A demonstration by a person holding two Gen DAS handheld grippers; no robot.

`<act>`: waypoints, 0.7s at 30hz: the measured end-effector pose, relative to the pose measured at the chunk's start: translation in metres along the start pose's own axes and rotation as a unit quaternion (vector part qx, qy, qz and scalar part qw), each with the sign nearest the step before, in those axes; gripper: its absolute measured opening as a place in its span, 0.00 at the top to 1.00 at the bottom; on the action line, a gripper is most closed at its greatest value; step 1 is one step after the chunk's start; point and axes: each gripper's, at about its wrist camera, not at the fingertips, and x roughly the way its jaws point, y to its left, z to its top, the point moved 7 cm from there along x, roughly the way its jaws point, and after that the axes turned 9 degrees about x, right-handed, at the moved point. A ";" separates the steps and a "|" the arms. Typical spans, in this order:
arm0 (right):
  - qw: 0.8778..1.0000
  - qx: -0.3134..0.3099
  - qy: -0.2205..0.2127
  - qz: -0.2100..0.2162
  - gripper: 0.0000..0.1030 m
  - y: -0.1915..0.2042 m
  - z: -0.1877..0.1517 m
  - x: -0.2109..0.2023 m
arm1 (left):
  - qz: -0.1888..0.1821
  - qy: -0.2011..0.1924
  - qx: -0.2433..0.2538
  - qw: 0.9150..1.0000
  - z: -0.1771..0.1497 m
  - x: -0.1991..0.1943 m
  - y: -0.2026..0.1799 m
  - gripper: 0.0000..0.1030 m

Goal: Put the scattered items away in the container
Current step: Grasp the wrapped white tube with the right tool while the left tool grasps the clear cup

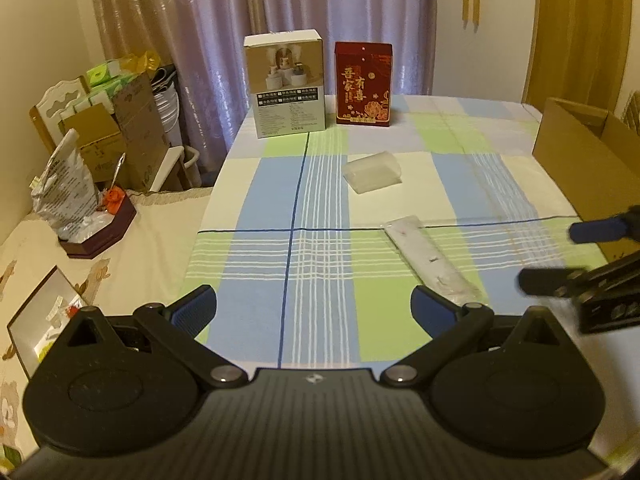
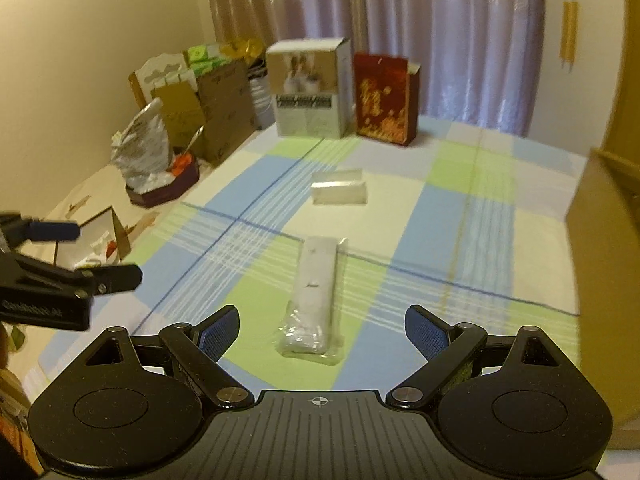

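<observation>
Both grippers hover above a bed covered with a plaid sheet [image 1: 400,184] in blue, green and cream. The left gripper [image 1: 314,308] has its fingers [image 1: 196,308] spread wide and grasping nothing, with only sheet between them. The right gripper [image 2: 322,332] is likewise released, its blue-padded fingers [image 2: 424,332] apart; between and just ahead of them, at twelve o'clock in the right wrist view, lies a long white item in a clear plastic sleeve [image 2: 314,300], flat on the sheet and touching neither finger. In the left wrist view that same sleeve runs diagonally at about two o'clock from the left gripper. Farther along at twelve o'clock lies a small clear plastic box [image 2: 339,189], well apart from the sleeve. At the far edge of the bed two cartons stand upright side by side before the curtain: a white product box [image 1: 288,84] and, to its right, a red gift box [image 1: 363,82] with gold characters. An open cardboard box [image 1: 588,156] sits on the bed at three o'clock. Beyond the bed at nine o'clock, clutter of cardboard boxes and bags is stacked against the wall.
</observation>
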 end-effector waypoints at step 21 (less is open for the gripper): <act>0.999 -0.023 0.012 -0.031 0.59 -0.001 -0.018 0.108 | -0.047 0.005 0.064 0.997 0.029 0.126 0.009 0.01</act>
